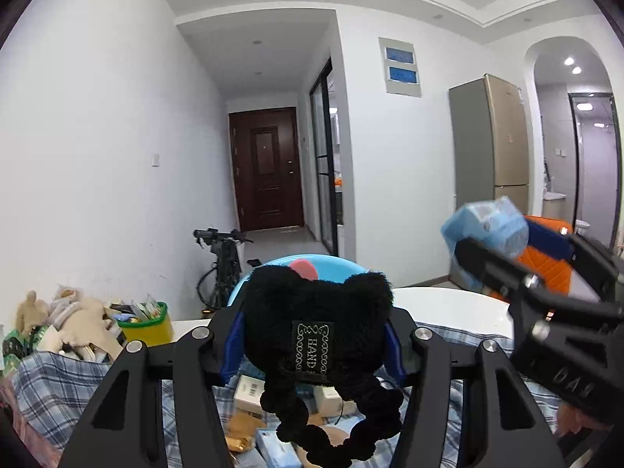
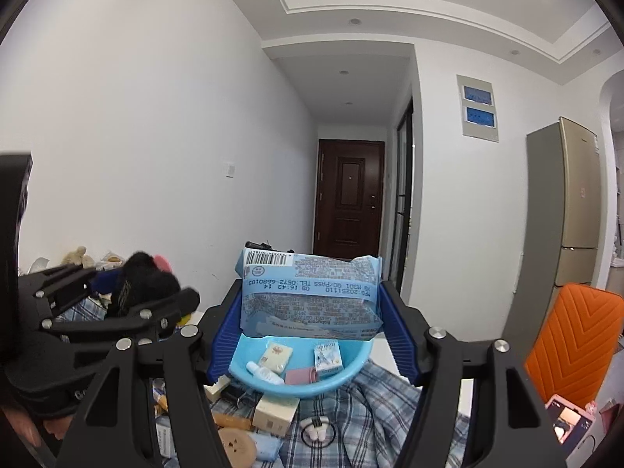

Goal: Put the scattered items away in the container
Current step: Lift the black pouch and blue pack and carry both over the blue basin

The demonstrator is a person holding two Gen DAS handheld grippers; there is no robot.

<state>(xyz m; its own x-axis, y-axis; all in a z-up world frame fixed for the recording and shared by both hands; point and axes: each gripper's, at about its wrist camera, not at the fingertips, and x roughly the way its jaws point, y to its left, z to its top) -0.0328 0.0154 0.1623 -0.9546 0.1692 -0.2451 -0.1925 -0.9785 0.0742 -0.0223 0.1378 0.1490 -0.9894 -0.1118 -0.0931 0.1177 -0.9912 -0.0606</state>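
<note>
My left gripper point(image 1: 312, 335) is shut on a black plush toy point(image 1: 312, 312) with a woven "HAND" label and a pink part at its top. It hangs in the air in front of the light blue basin point(image 1: 331, 263). In the right wrist view my right gripper point(image 2: 310, 312) is shut on a blue pack of wipes point(image 2: 308, 296), held above the basin point(image 2: 296, 388). The basin holds a small bottle, a pink piece and two little boxes. Each gripper shows in the other's view: the right gripper point(image 1: 514, 241) with the pack point(image 1: 487, 222), the left gripper point(image 2: 132, 288) with the plush point(image 2: 148, 273).
A plaid cloth point(image 2: 390, 401) covers the white table point(image 1: 448, 308), strewn with small boxes point(image 2: 275, 409) and packets. A green-rimmed yellow bin point(image 1: 146, 323) and beige soft toys point(image 1: 78, 323) sit at the left. An orange chair point(image 2: 573, 343) and a phone point(image 2: 569, 425) are at the right.
</note>
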